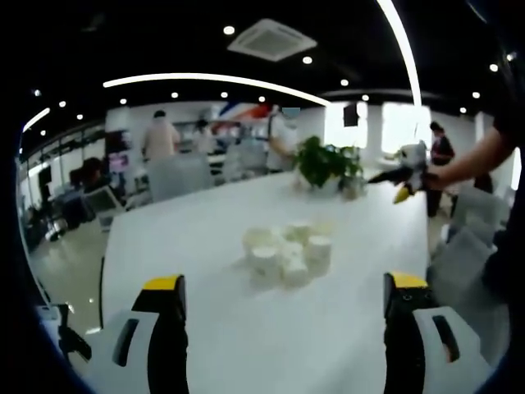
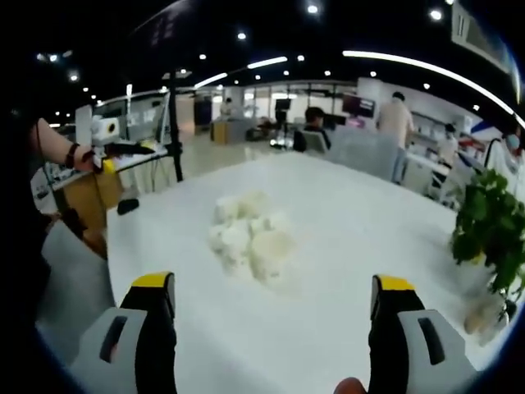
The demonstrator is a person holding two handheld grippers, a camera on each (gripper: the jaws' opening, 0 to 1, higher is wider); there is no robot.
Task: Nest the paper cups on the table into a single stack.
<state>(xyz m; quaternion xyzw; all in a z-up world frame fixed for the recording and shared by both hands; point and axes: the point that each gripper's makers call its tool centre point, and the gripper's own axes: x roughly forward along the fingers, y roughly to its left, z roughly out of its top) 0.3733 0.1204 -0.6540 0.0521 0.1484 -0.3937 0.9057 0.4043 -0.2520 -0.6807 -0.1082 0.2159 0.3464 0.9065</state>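
Several white paper cups (image 1: 287, 250) stand loosely bunched, mouths up, in the middle of a long white table (image 1: 205, 238). My left gripper (image 1: 285, 289) hovers short of them, its yellow-tipped jaws wide apart with nothing between. A person's arm holds the right gripper (image 1: 406, 176) off the table's far right side. From that side, the cups (image 2: 250, 234) lie ahead of my right gripper (image 2: 272, 289), which is open and empty too. A hand holds the left gripper (image 2: 107, 156) beyond the table's left edge.
A potted green plant (image 1: 328, 162) stands on the table behind the cups, also seen as the plant (image 2: 492, 222) at the right. A small black object (image 2: 127, 205) lies near the table's left corner. Grey chairs (image 1: 472, 238) line the edge; people stand in the office behind.
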